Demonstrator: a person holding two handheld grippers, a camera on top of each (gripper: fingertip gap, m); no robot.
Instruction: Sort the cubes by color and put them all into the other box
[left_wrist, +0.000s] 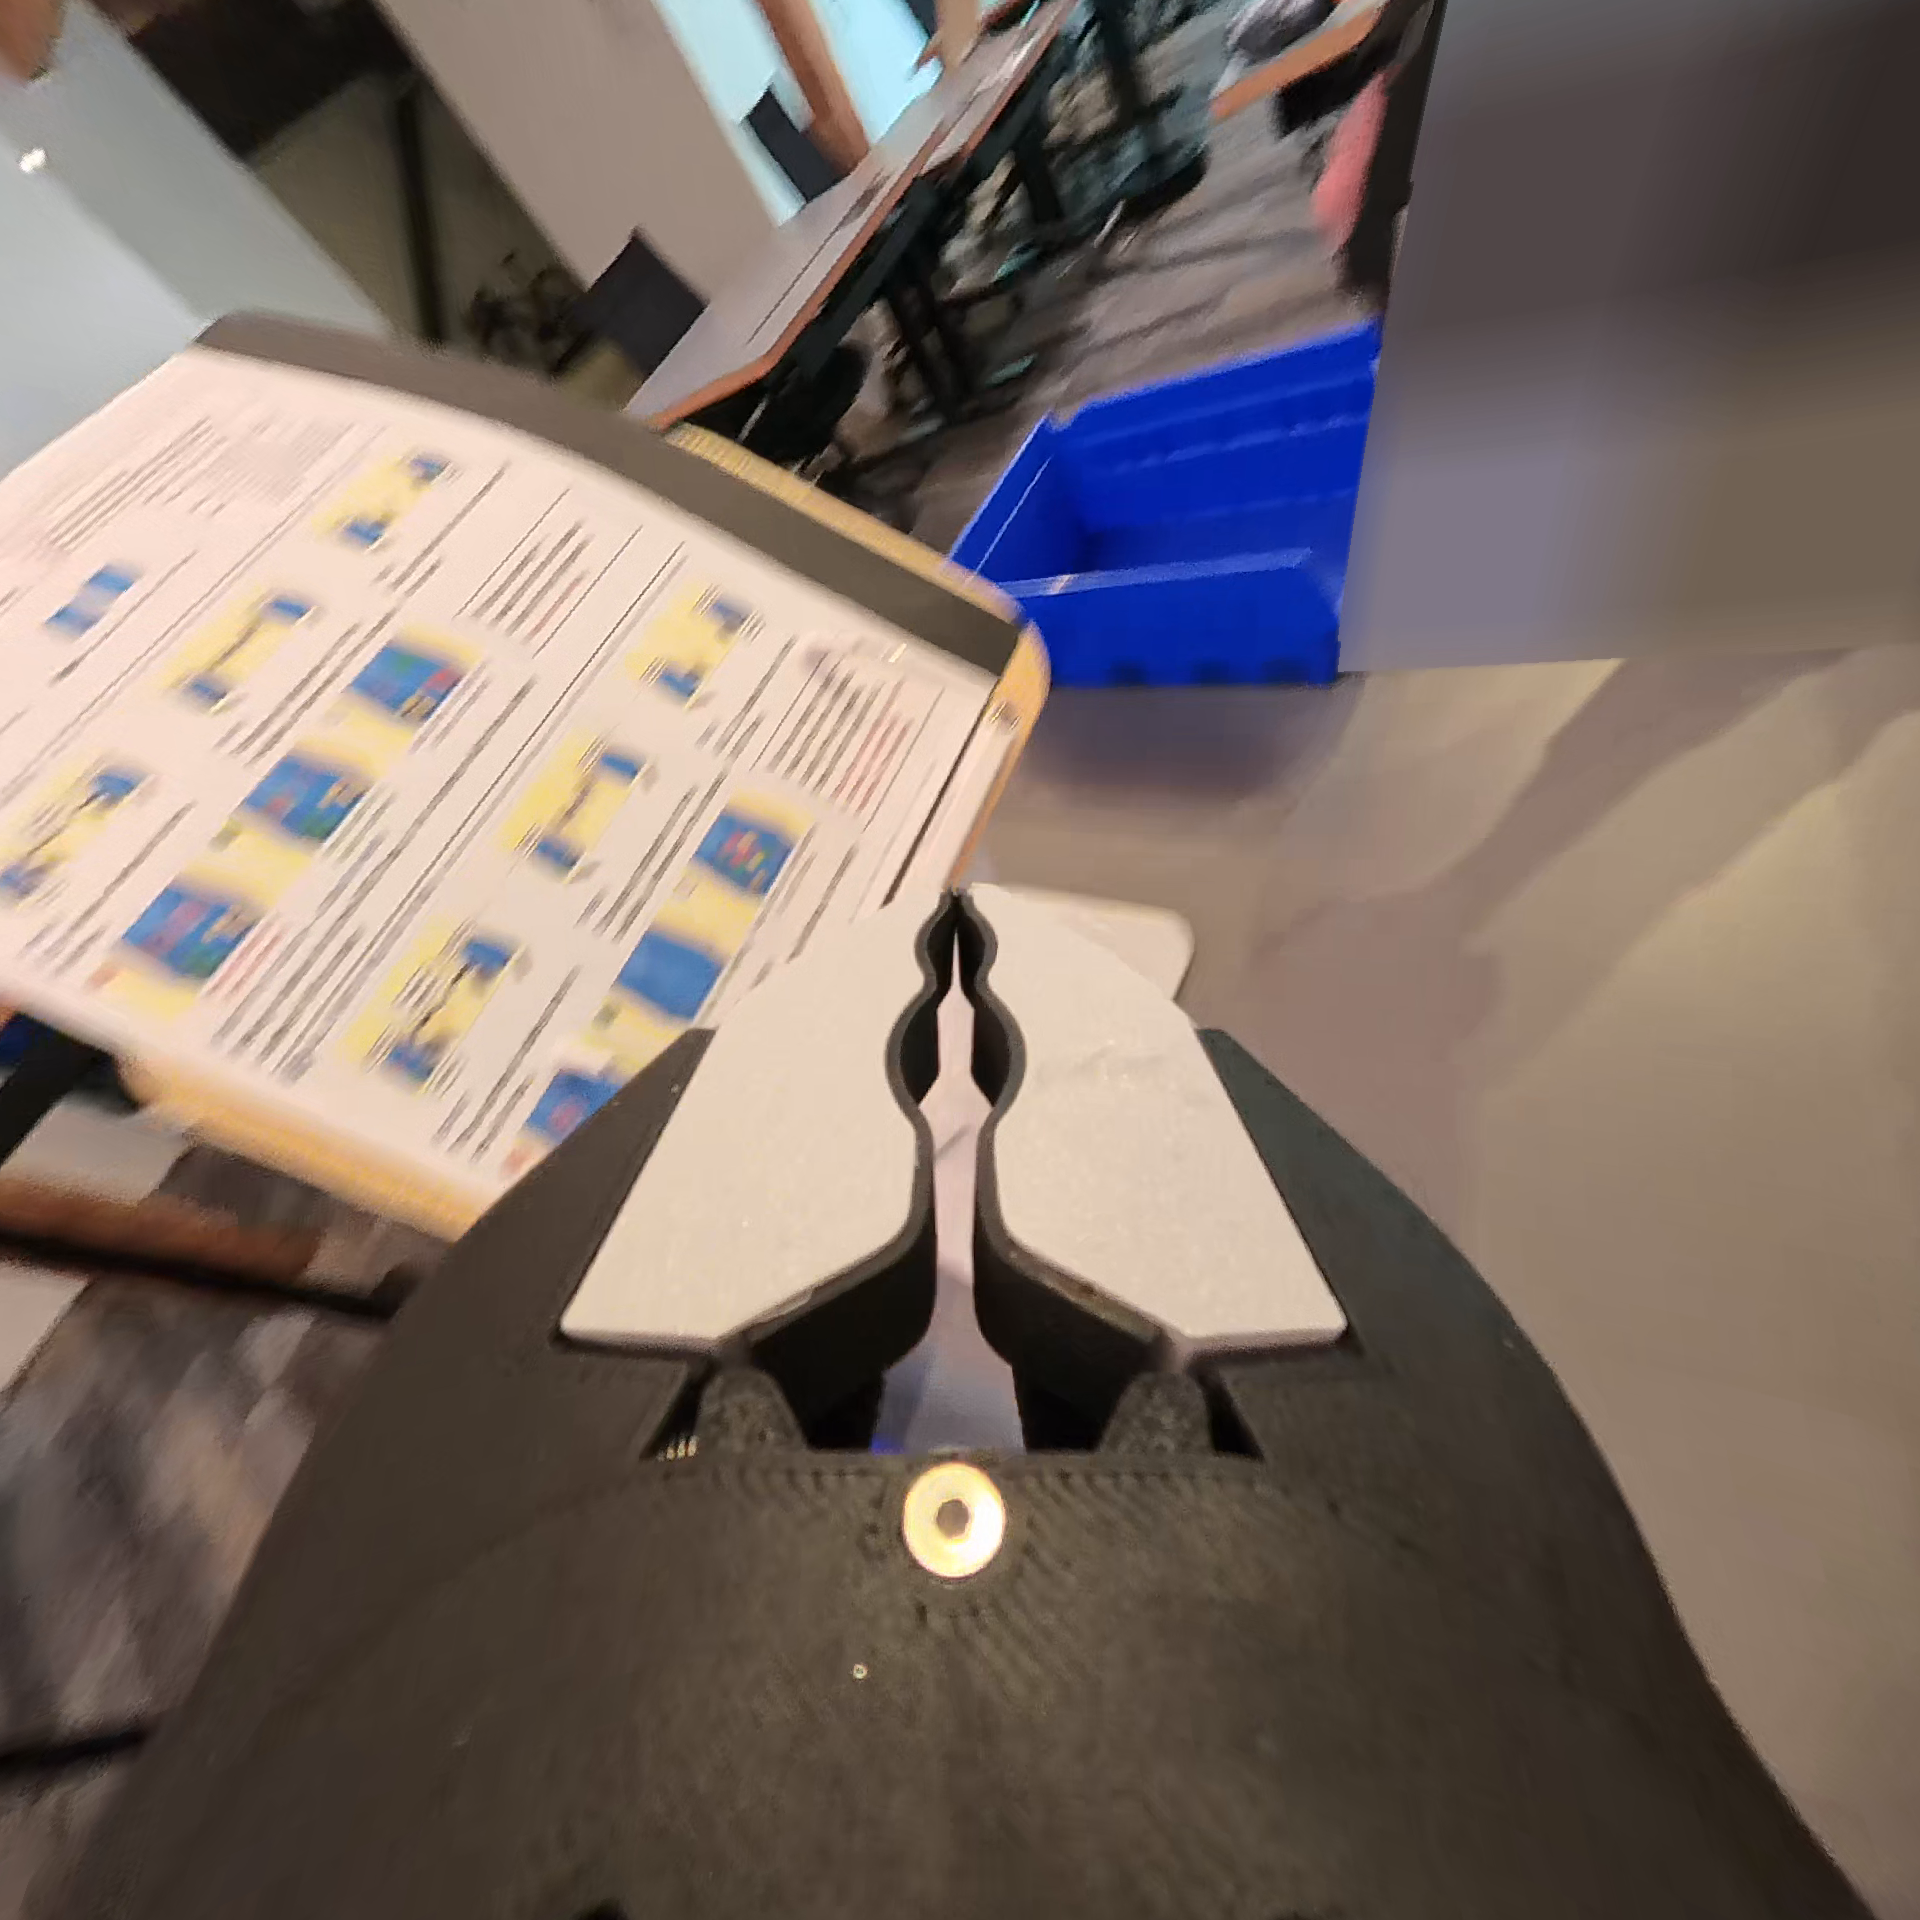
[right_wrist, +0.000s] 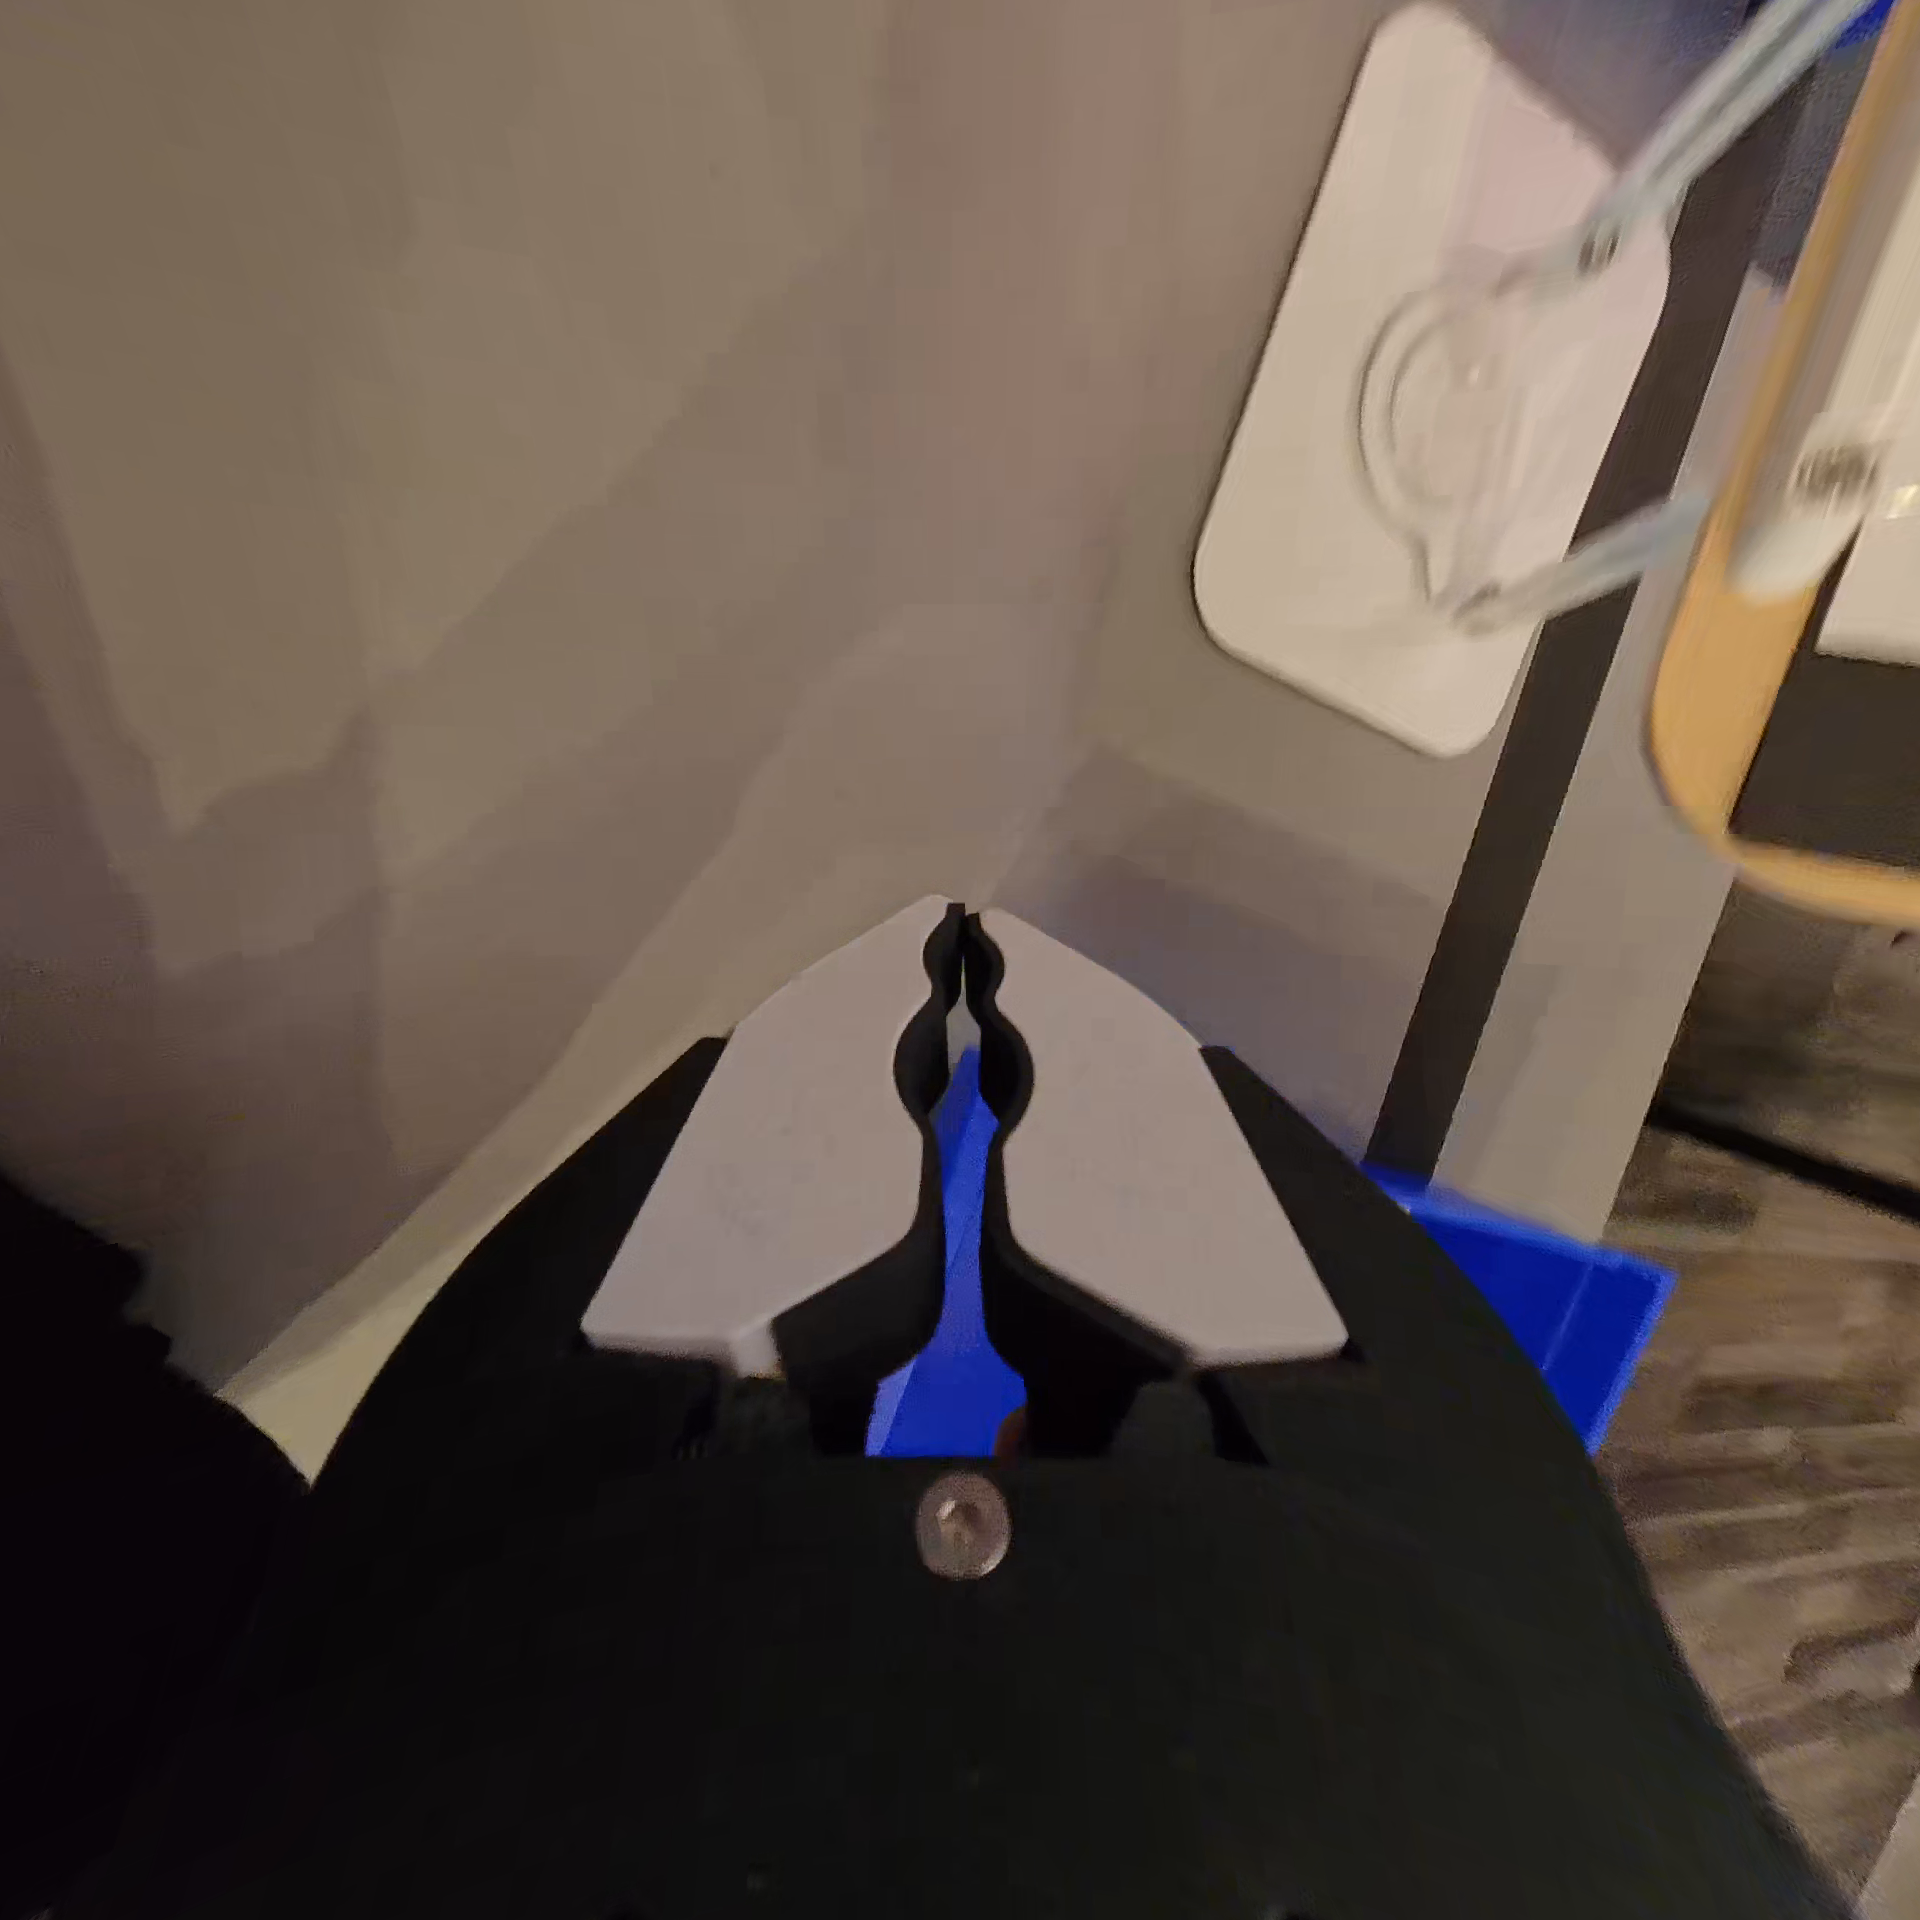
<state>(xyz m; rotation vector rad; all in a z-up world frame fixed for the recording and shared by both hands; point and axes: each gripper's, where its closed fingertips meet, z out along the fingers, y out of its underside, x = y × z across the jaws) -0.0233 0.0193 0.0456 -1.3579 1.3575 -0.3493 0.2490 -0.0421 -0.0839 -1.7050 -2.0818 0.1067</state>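
My left gripper (left_wrist: 958, 906) is shut and empty, held in the air with the view tilted. A blue box (left_wrist: 1184, 540) with ribbed walls stands beyond it, to the upper right, partly cut off by a grey wall. My right gripper (right_wrist: 958, 914) is shut and empty, pointing at a grey wall. Below and behind its fingers a blue box (right_wrist: 1538, 1309) shows at the lower right and through the gap between the fingers. No cubes are in view. Both views are blurred by motion.
A board with a printed sheet of pictures (left_wrist: 436, 748) fills the left of the left wrist view, close to the gripper. A white plate with a clear hook (right_wrist: 1455, 416) sits on the wall at upper right, next to a wooden-edged board (right_wrist: 1714, 665). Tables stand far back (left_wrist: 883, 208). Spacing between my two grippers at the tips: around 30 cm.
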